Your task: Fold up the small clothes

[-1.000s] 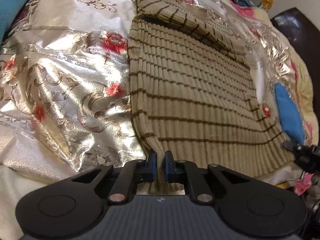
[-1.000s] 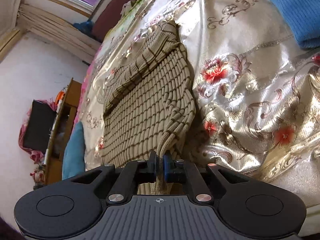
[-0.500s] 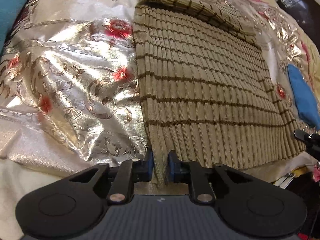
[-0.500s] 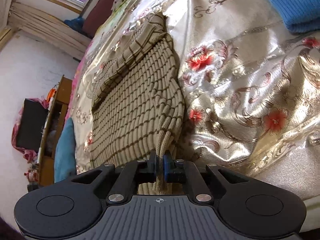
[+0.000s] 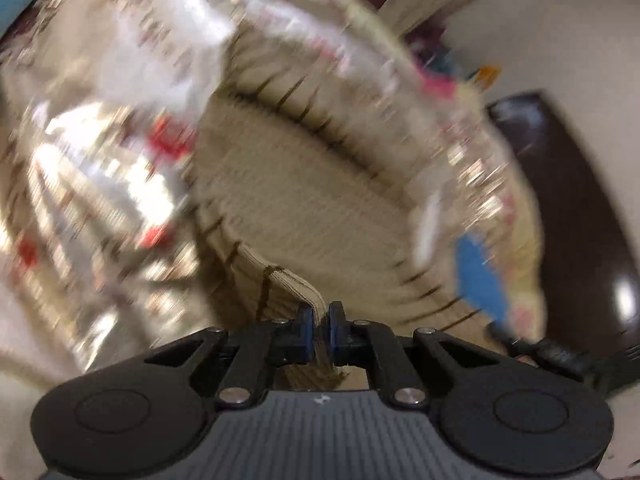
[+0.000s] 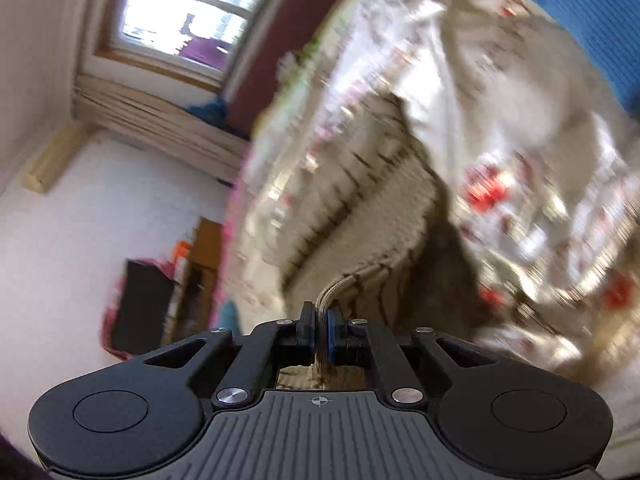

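**Sweater hem lifted, both grippers clamped**

Both wrist views have swung upward since 0.5 s ago: the hem that lay flat on the bed now rises off the bedspread, and more of the room shows in each view. Heavy motion blur in both pics.

Left gripper (image 5: 319, 320): jaws clenched on a ribbed hem corner of the striped sweater (image 5: 304, 184). Knit strip runs from the blue pads up and to the left; a fringe of fabric shows below the pads, inside the jaw gap.

Right gripper (image 6: 319, 322): jaws clenched on the other hem corner of the same sweater (image 6: 360, 216). Bunched ribs stick up between the pads; fabric also hangs behind them.

Sweater pos.: beige knit w/ dark brown stripes, body spread on the floral satin bedspread (image 5: 100, 168), far end w/ folded sleeve region toward the headboard side. Near edge raised at both grip points, dark shadow under the lifted right-hand flap in the right wrist view.

Surroundings: blue cloth (image 5: 480, 276) lies on the bed just beside the sweater's right edge, left wrist view. Another blue knit item (image 6: 592, 28) at upper right, right wrist view. Window (image 6: 180, 20) and a dark TV (image 6: 140, 312) on a low wooden cabinet (image 6: 204, 256) sit by the wall, well apart from the sweater
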Demonstrator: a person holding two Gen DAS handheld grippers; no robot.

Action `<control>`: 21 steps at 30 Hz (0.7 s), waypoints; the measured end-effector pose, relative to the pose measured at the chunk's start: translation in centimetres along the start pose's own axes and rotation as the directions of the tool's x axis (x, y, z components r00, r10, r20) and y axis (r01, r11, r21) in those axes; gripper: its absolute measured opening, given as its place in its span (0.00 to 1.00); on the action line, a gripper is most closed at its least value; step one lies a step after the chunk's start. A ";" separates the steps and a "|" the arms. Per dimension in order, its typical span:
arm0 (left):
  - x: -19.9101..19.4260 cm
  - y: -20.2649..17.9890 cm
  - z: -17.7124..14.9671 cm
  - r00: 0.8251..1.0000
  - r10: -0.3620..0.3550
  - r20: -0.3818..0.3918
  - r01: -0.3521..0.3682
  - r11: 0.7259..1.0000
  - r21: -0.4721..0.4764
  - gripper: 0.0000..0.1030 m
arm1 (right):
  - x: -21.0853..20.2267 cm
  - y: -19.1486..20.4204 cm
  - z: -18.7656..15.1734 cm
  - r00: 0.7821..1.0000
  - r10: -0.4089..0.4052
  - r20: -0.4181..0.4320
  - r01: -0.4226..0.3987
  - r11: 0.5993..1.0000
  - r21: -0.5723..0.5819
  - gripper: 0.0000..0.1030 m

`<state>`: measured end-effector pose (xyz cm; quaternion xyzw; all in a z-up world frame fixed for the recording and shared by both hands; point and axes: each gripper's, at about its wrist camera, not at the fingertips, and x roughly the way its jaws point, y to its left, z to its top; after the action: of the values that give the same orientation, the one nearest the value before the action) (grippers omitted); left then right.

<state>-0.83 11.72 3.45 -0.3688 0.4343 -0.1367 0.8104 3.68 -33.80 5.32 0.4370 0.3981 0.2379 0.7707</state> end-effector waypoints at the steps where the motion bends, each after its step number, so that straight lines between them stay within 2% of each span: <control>1: -0.6 -0.3 0.7 0.999 -0.040 0.033 0.040 0.999 -0.006 0.12 | 0.2 0.7 0.4 1.000 0.018 0.018 -0.018 1.000 -0.004 0.06; 5: -1.4 -0.5 3.4 0.981 -0.151 0.122 0.156 0.987 -0.032 0.12 | 0.9 2.2 2.5 0.994 0.077 0.073 -0.076 0.997 -0.021 0.03; 8: -0.8 -0.5 4.9 0.978 -0.144 0.151 0.148 0.989 -0.017 0.12 | 1.7 2.9 4.2 0.991 0.092 0.101 -0.090 0.996 -0.029 0.03; 10: -0.3 -0.5 5.3 0.979 -0.138 0.147 0.141 0.990 -0.008 0.12 | 2.3 3.2 4.7 0.993 0.073 0.094 -0.069 0.996 -0.051 0.03; 12: 0.0 -0.3 5.5 0.982 -0.131 0.136 0.134 0.991 -0.010 0.12 | 3.0 3.3 4.8 0.997 0.022 0.072 -0.016 0.996 -0.085 0.03; 15: 0.6 0.2 5.2 0.986 -0.113 0.121 0.115 0.993 -0.015 0.12 | 3.8 2.9 4.1 0.995 -0.097 -0.023 0.093 0.983 -0.156 0.08; 17: 0.7 0.8 4.4 0.989 -0.109 0.102 0.112 0.993 -0.031 0.12 | 4.2 2.3 3.1 0.981 -0.172 -0.084 0.154 0.970 -0.188 0.08; 19: 1.1 1.6 3.7 0.992 -0.100 0.075 0.104 0.993 -0.053 0.12 | 4.4 1.9 1.8 0.957 -0.258 -0.129 0.221 0.943 -0.249 0.08; 21: 1.3 2.0 2.8 0.995 -0.085 0.050 0.088 0.994 -0.069 0.12 | 4.6 1.7 0.6 0.936 -0.311 -0.164 0.257 0.923 -0.286 0.08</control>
<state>2.03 13.76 2.17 -0.4188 0.4033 -0.1477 0.8001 6.81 -29.96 5.10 0.2424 0.5007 0.2172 0.8021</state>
